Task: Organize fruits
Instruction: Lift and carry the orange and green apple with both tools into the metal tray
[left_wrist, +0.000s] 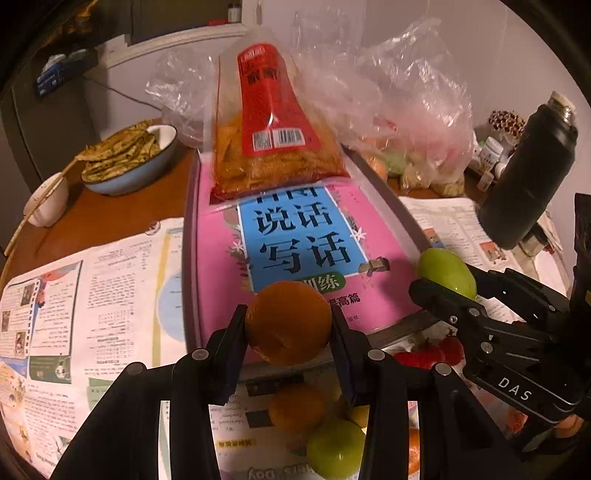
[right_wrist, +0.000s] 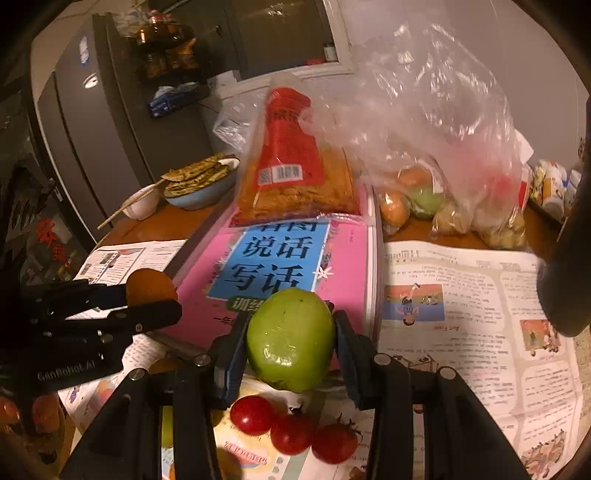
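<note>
An orange (left_wrist: 288, 321) is clamped between the pads of the left gripper (left_wrist: 290, 332) and is held clear of the table, above the near edge of a pink book (left_wrist: 221, 266). A green fruit (right_wrist: 290, 339) is pinched in the same way by the right gripper (right_wrist: 291, 343), just beside the left one and also lifted over the book's near end. In the left wrist view the right gripper is seen at the right edge with the green fruit at its tip; in the right wrist view the left gripper is seen at the left edge with the orange.

Below the held fruits, three cherry tomatoes (right_wrist: 291, 432) are laid in a touching row on newspaper (right_wrist: 461, 295), which is spread over a brown table (left_wrist: 99, 214). Another orange (left_wrist: 295, 408) and a second green fruit (left_wrist: 336, 448) are left on the paper under the left gripper.

A red-labelled snack bag (left_wrist: 273, 136) is propped on the book's far end. Behind it, crumpled clear bags (right_wrist: 443, 147) holding more fruit are piled. A blue bowl (left_wrist: 147, 170) of flat food, a white bowl (left_wrist: 48, 203) with chopsticks across it, and a dark flask (left_wrist: 532, 177) are set around the edges.
</note>
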